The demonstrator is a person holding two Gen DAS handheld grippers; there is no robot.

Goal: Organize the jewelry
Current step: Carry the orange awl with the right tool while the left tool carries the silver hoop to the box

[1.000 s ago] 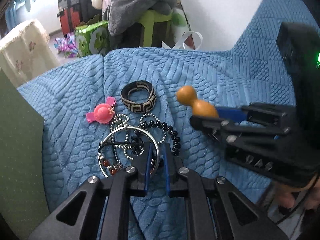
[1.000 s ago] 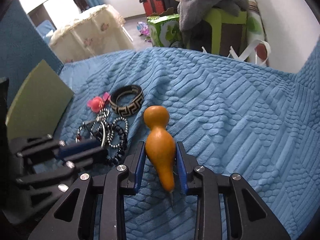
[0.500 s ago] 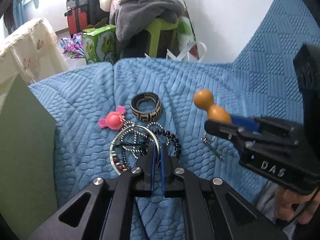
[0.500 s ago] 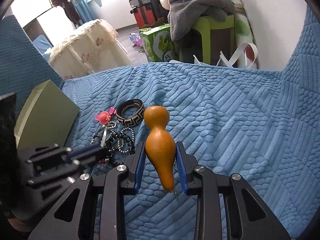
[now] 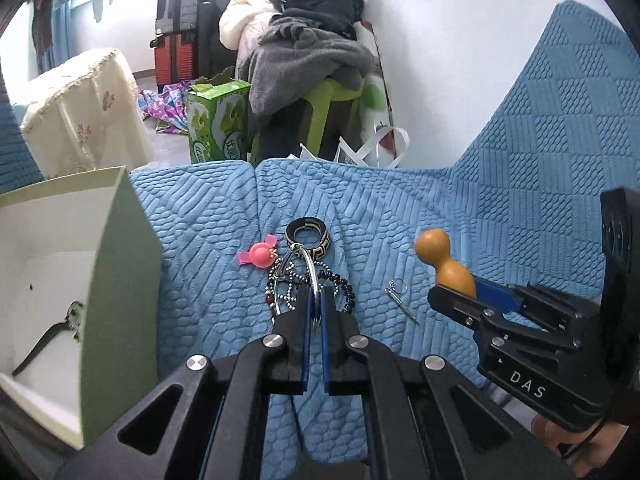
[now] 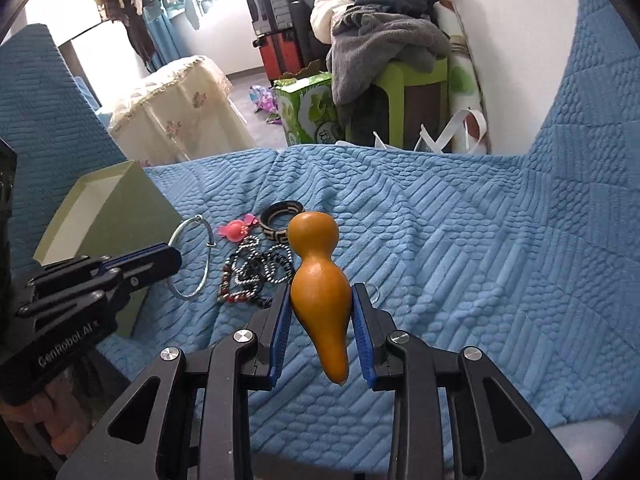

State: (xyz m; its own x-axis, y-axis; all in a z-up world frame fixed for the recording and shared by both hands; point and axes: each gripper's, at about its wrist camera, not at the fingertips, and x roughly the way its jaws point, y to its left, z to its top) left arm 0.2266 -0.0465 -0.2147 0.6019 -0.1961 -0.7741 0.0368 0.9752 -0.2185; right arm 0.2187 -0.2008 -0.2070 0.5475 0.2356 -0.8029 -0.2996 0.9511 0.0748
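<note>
Left claw [image 5: 315, 312] is clamped nearly closed on a silver bangle [image 6: 192, 256], held clear of the blue quilted sofa cover [image 5: 400, 208]. Right claw [image 6: 320, 320] grips an orange gourd pendant [image 6: 318, 280], pads part-open around its body. Left view alone shows a small screw-eye pin [image 5: 400, 300] on the cover and the green box's [image 5: 116, 280] white interior. Beaded necklaces [image 6: 252, 272], a patterned bangle [image 5: 308, 236] and a pink charm [image 5: 260, 255] lie mid-cover beside the box.
</note>
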